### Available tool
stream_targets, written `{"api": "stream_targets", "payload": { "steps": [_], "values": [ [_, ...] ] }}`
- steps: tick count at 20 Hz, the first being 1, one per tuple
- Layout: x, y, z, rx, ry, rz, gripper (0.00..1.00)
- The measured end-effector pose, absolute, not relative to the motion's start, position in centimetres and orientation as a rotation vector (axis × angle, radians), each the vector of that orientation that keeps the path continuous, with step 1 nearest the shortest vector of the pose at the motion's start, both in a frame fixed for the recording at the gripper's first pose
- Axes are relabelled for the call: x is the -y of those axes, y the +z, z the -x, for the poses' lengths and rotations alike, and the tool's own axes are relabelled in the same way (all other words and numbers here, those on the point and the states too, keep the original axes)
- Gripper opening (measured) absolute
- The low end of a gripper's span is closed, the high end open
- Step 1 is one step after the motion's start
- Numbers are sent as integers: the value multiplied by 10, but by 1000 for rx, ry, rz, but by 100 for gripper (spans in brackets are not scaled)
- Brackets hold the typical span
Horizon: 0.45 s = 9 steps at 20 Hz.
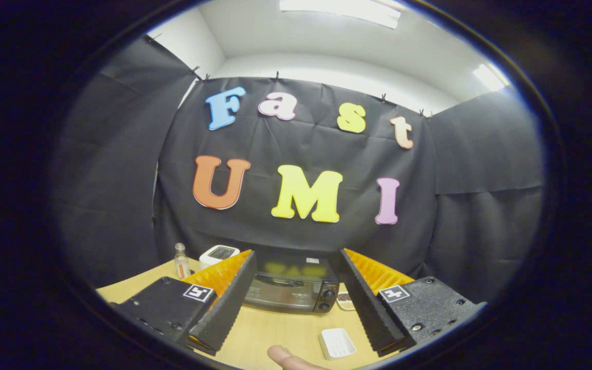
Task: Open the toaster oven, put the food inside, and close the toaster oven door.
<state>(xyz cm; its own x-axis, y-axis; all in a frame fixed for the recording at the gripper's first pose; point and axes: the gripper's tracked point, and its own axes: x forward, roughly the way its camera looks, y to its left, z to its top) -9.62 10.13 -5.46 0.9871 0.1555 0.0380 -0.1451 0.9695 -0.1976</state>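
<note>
A: Oven (pixel 291 289) sits on the table (pixel 275 329) beyond the fingers, at twelve o'clock from the gripper (pixel 291 303), framed in the gap between them. Its door looks closed.

B: Start nearer. What lies closest?

A: A fingertip (pixel 283 356) of a person, at six o'clock, right at the table's near side. Just past it, at about four o'clock from the fingertip, a small white ridged block (pixel 337 343) lies flat on the table, just inside the right finger. Whether that is the food, I cannot tell.

B: And the gripper?

A: Spread wide, holding nothing, both fingers well apart with the oven showing between them.

B: Farther on?

A: A small round dish (pixel 346 300) with something dark in it, at three o'clock of the oven, just beside its knobs (pixel 328 299). At ten o'clock of the oven stand a small bottle (pixel 181 262) and a white device (pixel 218 254).

B: How will the oven handle?

A: I judge it heavy and rigid, so it should stay put under a gentle pull. The door is glass, so not something to knock. The bar handle (pixel 280 280) along the door's top is the place to take: stiff, narrow enough to pinch. It may be smooth, so grip it at the middle and pull down along the hinge's arc.
</note>
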Motion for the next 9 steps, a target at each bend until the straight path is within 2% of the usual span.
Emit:
{"api": "stream_targets", "payload": {
  "steps": [4,9],
  "values": [
    [-91,-60,141,56,178,145,100],
    [-68,-61,156,53,146,127,100]
  ]
}}
